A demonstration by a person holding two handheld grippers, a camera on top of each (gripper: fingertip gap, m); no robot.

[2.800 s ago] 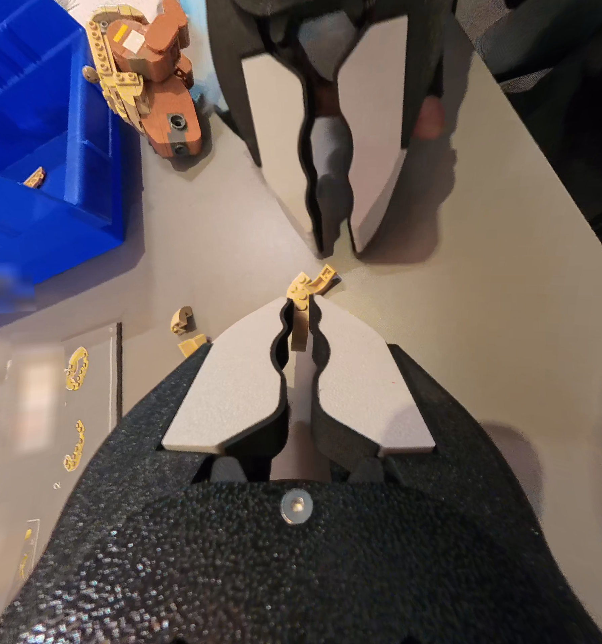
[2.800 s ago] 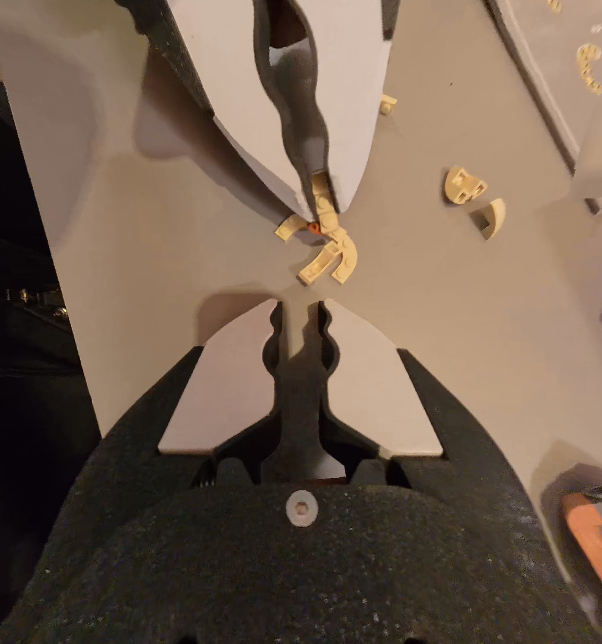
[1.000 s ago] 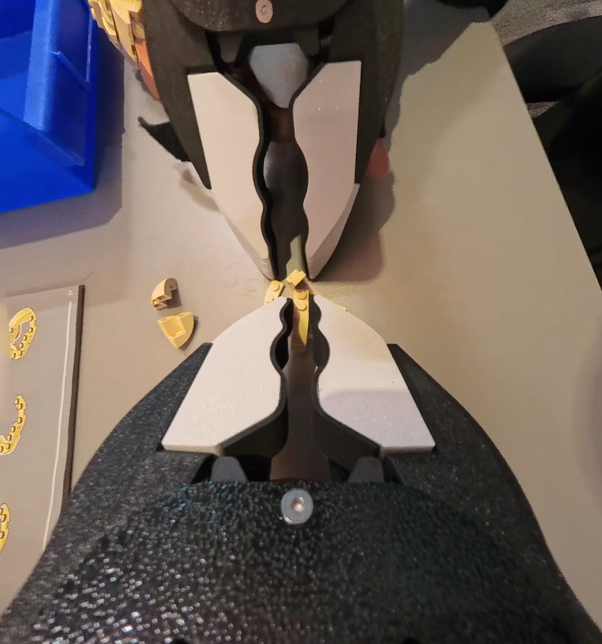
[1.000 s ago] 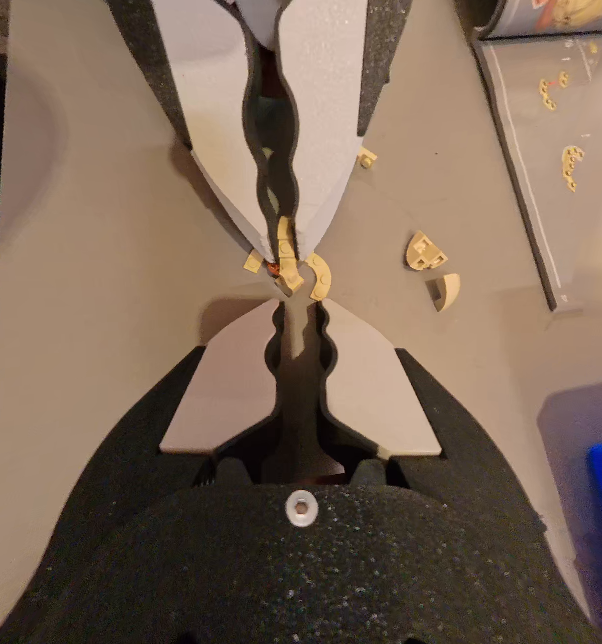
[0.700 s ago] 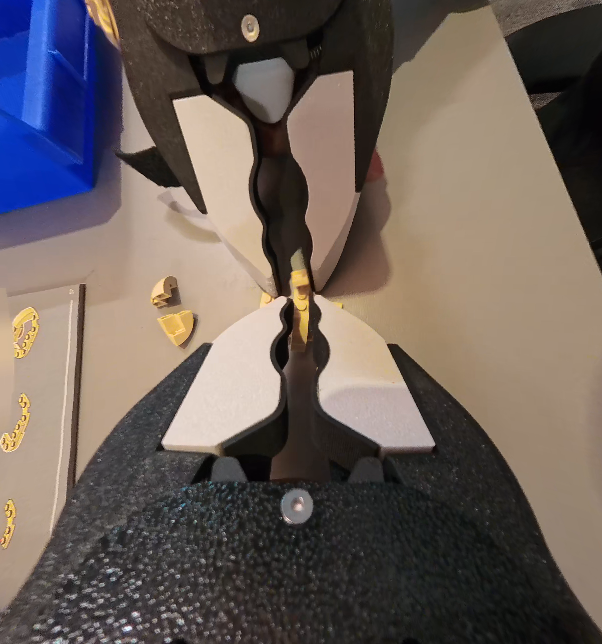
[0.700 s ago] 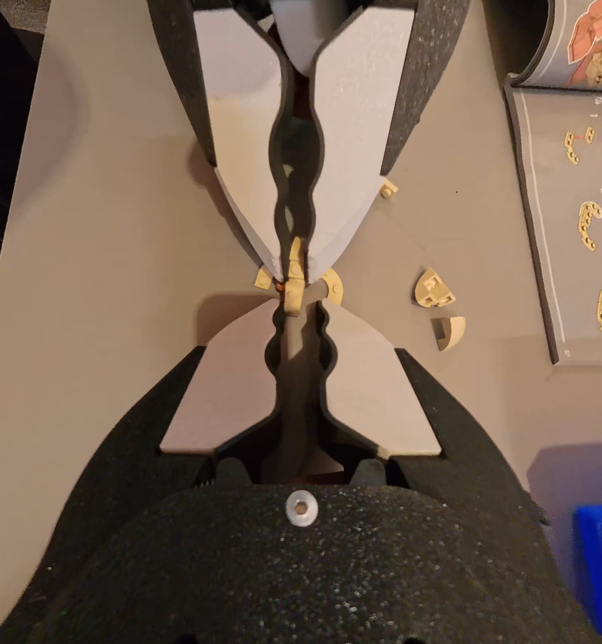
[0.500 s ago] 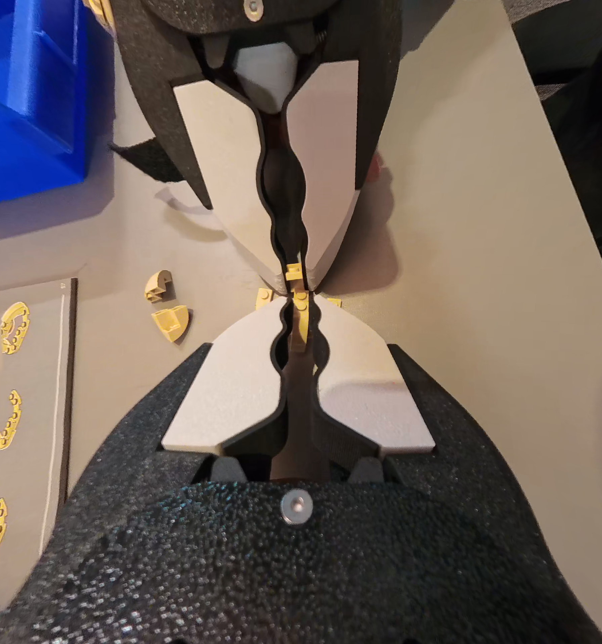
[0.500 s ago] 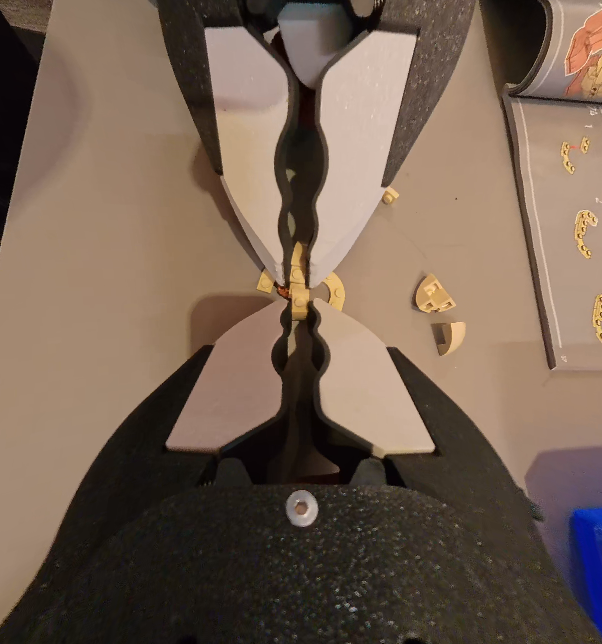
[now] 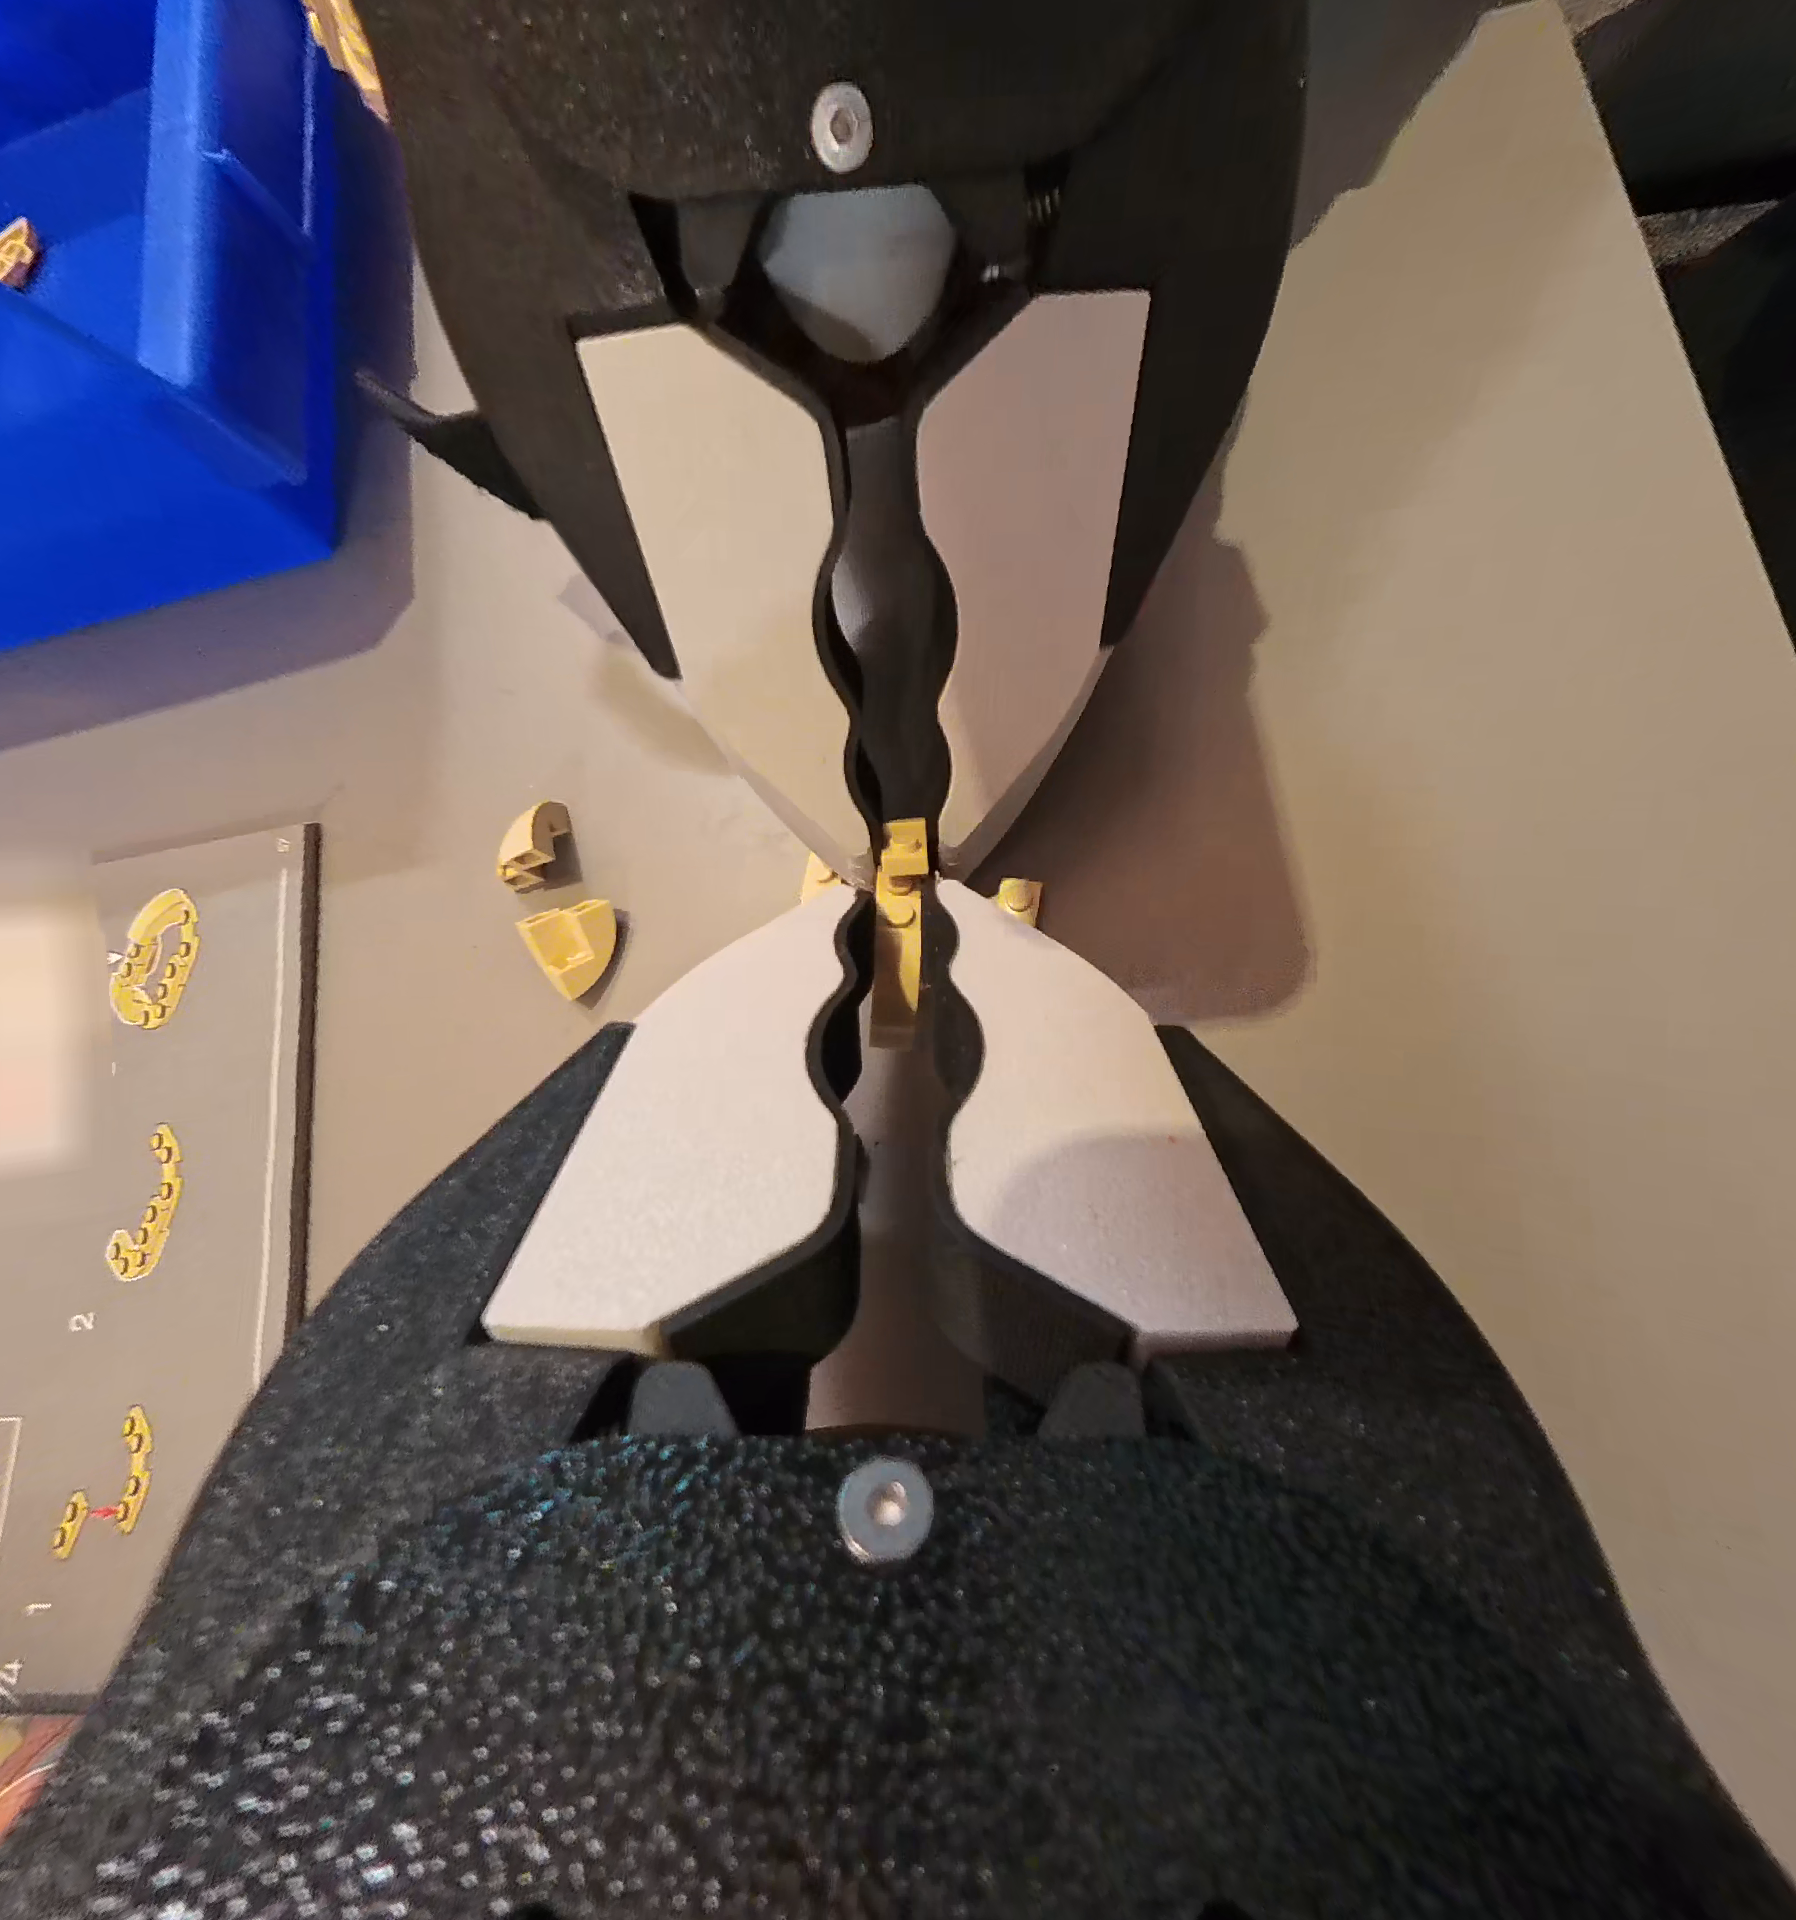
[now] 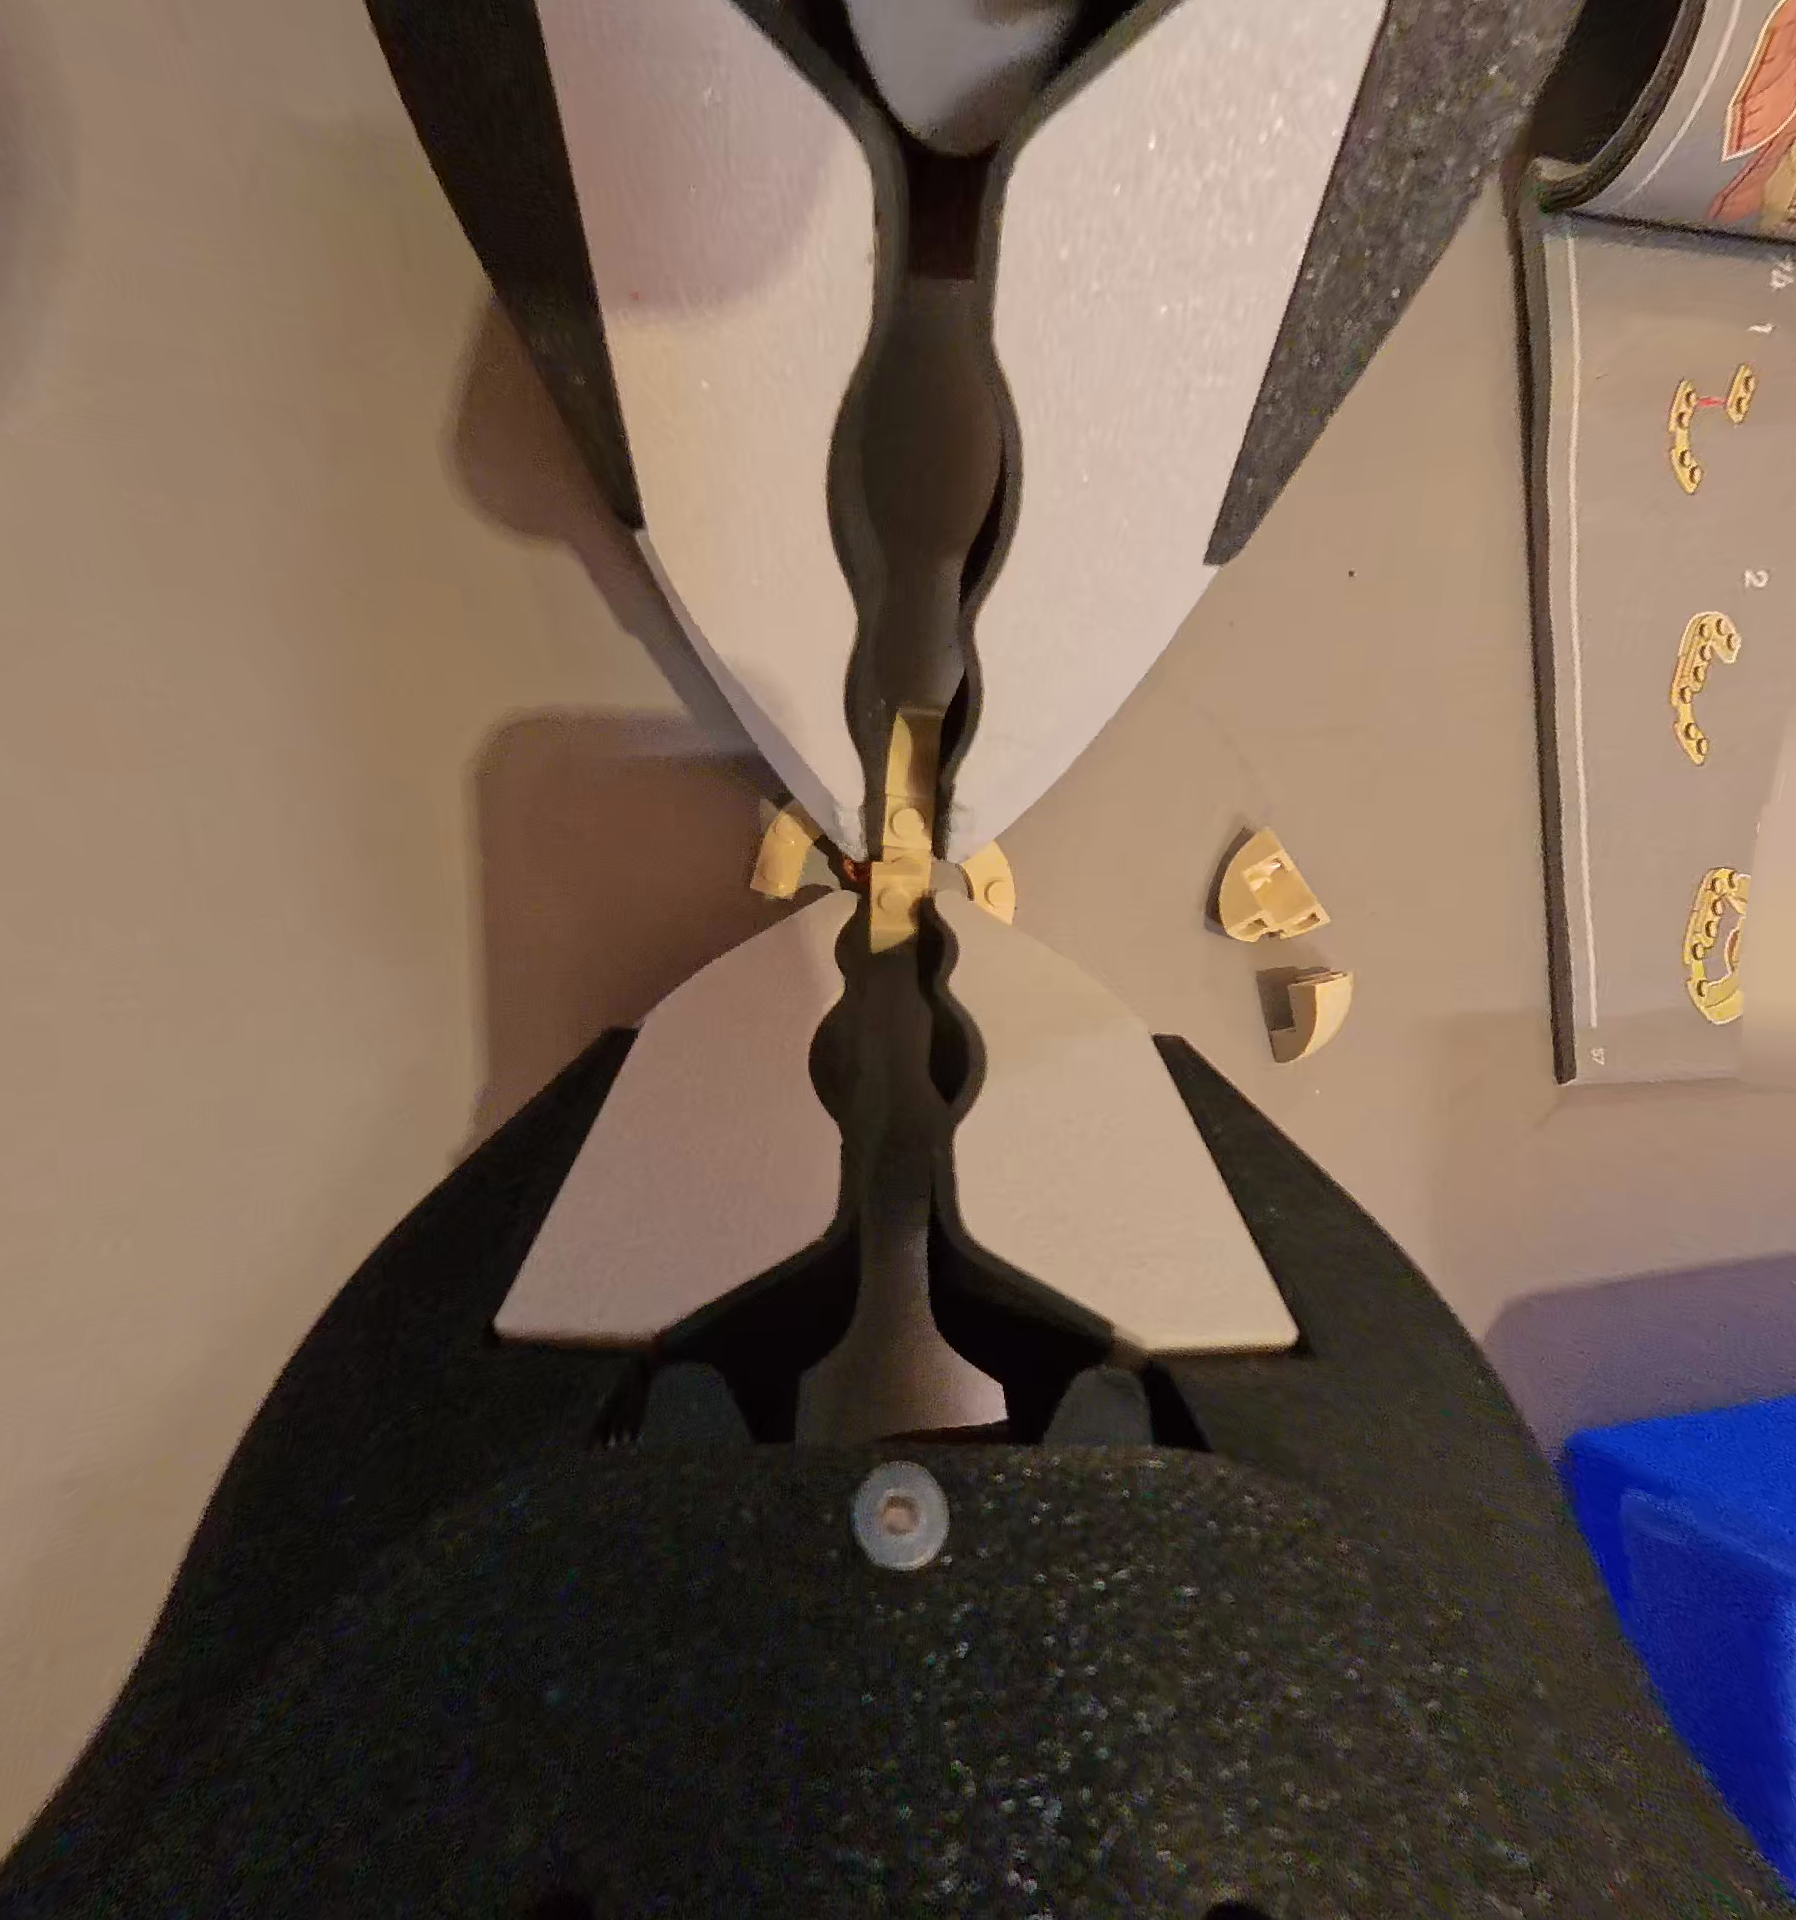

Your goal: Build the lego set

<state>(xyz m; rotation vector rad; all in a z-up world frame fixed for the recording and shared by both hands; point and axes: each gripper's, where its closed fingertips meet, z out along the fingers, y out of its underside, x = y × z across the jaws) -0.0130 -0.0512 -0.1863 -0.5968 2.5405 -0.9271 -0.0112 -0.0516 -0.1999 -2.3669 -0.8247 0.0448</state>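
left wrist view: left tongs (image 9: 894, 914) nearly closed, pads pressed on both flanks of a tan curved plate (image 9: 896, 987) held on edge just above the worktop (image 9: 1445, 935). straight opposite, tip to tip, right tongs (image 9: 899, 868) likewise drawn in to a narrow slit, pinching a small tan plate (image 9: 909, 844) that touches the front end of the curved one. two tan studded ends (image 9: 1019, 899) poking out sideways where the tips meet. off to one side, well apart from both tongs, two loose tan quarter-round bricks (image 9: 570, 945), an open instruction booklet (image 9: 198, 1143) and a blue bin (image 9: 146, 416). right wrist view: same meeting seen from the other end, right tongs (image 10: 889, 925) gripping the small tan plate (image 10: 894, 914), left tongs (image 10: 899, 821) across from them with the tan curved plate (image 10: 912, 774) wedged between the pads. plates butted stud to stud at the centre, exact overlap hard to tell. a tiny orange-red speck (image 10: 852, 871) beside the joint. quarter-round bricks (image 10: 1268, 883) near, booklet (image 10: 1652, 623) and bin (image 10: 1725, 1610) farther off.
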